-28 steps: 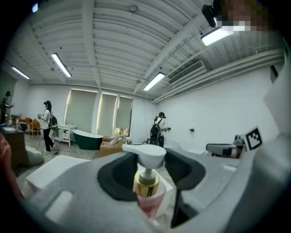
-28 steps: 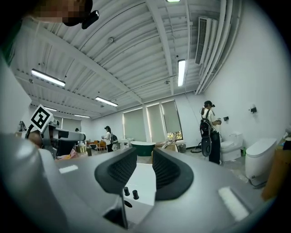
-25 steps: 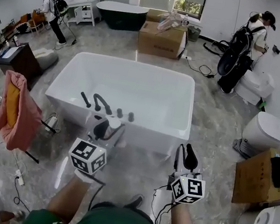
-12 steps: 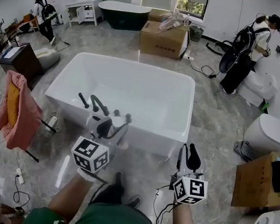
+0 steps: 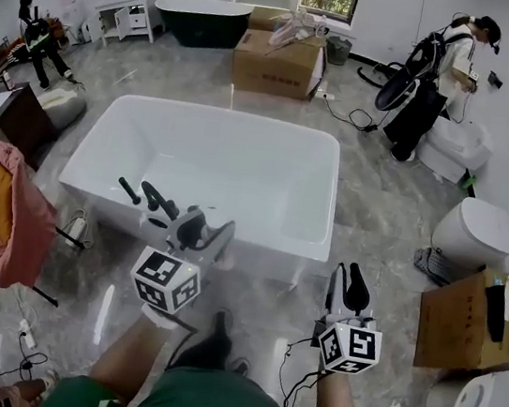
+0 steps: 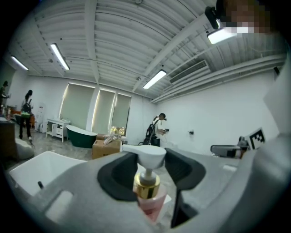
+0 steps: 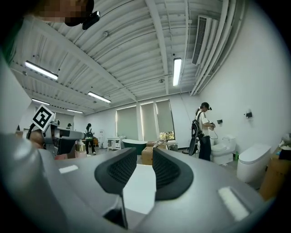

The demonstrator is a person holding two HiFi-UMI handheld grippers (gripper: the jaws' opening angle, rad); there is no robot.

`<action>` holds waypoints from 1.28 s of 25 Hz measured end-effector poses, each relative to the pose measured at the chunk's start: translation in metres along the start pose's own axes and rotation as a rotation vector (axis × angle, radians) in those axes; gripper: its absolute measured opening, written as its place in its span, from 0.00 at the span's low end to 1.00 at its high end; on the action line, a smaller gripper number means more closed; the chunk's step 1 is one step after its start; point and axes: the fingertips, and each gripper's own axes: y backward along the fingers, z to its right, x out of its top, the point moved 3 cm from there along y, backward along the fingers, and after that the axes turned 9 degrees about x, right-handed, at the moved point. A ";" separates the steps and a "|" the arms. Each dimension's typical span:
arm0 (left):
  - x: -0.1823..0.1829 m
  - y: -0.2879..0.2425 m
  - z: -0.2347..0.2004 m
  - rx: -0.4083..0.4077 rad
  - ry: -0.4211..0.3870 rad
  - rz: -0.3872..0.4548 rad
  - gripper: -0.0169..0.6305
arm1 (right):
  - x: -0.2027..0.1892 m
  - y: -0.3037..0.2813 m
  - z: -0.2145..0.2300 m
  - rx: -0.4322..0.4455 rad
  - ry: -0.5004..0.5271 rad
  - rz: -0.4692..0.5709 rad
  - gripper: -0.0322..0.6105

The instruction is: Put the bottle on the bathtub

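pink pump bottle (image 6: 148,195) sat pinched near its gold collar in the left gripper (image 5: 201,234), up by the bathtub's (image 5: 271,248) near rim. such a high grip could let the body swing on set-down. the ledge looked narrow, and the black taps (image 5: 146,197) crowded it, so a nudge could tip the bottle in. right gripper (image 5: 348,286) hung empty, jaws narrowly apart.

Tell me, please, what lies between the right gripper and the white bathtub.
Only bare floor, as the head view shows: nothing between the right gripper and the bathtub.
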 end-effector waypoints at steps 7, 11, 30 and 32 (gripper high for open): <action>0.000 -0.077 -0.039 -0.046 -0.017 0.008 0.32 | 0.001 -0.076 0.024 -0.031 0.008 -0.029 0.19; 0.000 -0.118 -0.063 -0.075 -0.017 0.007 0.32 | 0.002 -0.123 0.031 -0.036 0.014 -0.047 0.19; -0.064 -0.213 -0.112 -0.232 -0.013 -0.068 0.32 | -0.030 -0.246 0.032 -0.065 0.018 -0.152 0.19; -0.074 -0.218 -0.111 -0.235 -0.010 -0.076 0.32 | -0.036 -0.249 0.035 -0.060 0.016 -0.159 0.19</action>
